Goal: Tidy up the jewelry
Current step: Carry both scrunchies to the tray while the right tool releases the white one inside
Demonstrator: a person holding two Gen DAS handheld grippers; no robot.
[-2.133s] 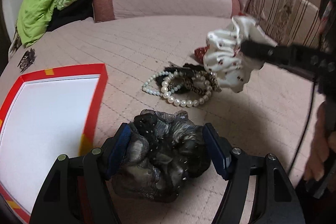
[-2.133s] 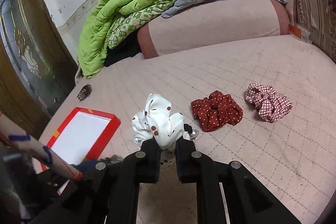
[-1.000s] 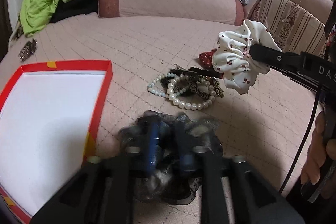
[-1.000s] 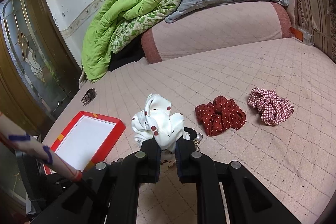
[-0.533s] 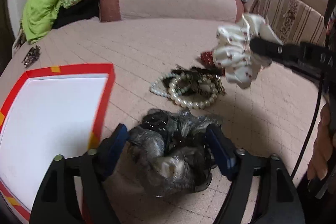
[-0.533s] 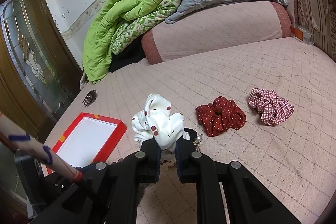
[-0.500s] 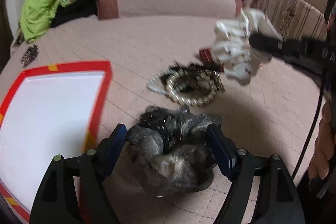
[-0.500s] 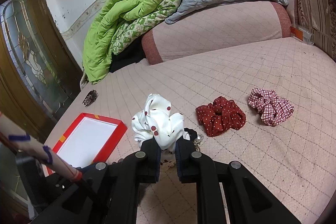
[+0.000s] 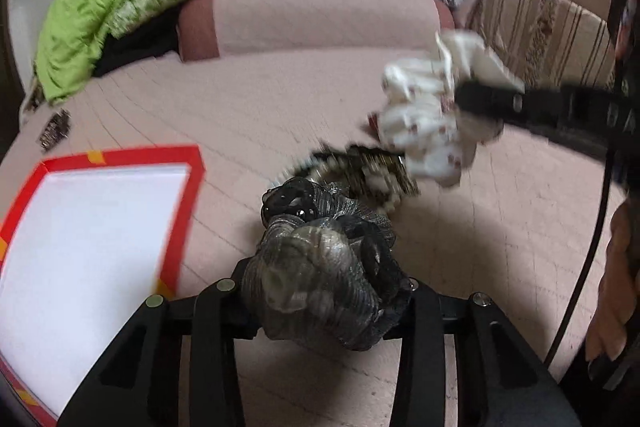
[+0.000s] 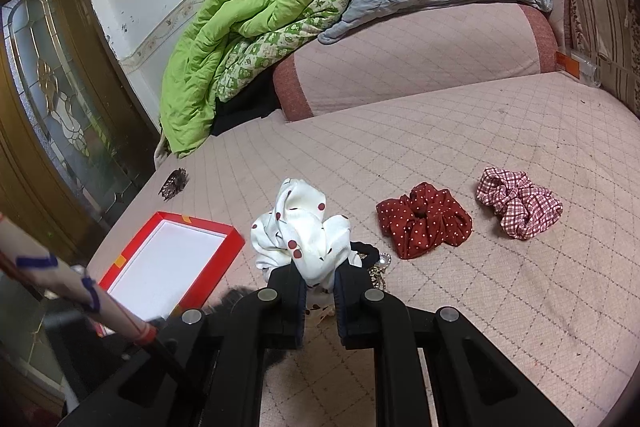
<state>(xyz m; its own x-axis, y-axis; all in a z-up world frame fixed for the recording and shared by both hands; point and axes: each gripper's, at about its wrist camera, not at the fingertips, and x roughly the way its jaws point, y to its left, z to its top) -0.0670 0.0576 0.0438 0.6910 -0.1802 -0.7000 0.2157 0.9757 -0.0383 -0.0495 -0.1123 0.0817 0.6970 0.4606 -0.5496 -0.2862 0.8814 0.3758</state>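
1. So far the red box [image 9: 192, 163] with the white inside looks empty. It sits on the pink bed [image 10: 520, 131], on the left and near. Nothing has been put away in it yet, as far as I can see.

2. Down near the camera, the left gripper [image 9: 326, 301] has a shiny dark gray scrunchie [image 9: 320, 267] between its fingers. The fingers are closing and squeeze the scrunchie from both sides. It sits just right of the red box.

3. Over on the right, the right gripper [image 10: 320, 283] has its fingers almost all the way closed. They pinch a white scrunchie with red dots [image 10: 304, 231] and hold it up above the bed.

4. Under the white scrunchie lies a small pile with pearl bracelets [image 9: 372, 179] and something dark. The left view is blurry there, so I cannot count them.

5. Farther right on the bed lie 2 more scrunchies. The dark red one with dots [image 10: 424, 221] is in the middle. The red and white checked one [image 10: 520, 207] is far to the right. Nobody is touching them.

6. A small dark hair clip [image 10: 174, 183] lies far left, near the bed's edge.

7. I think the job has only just begun. 2 scrunchies are in the fingers, and both probably go into the box. The pearls, the other 2 scrunchies and the clip are left to tidy.
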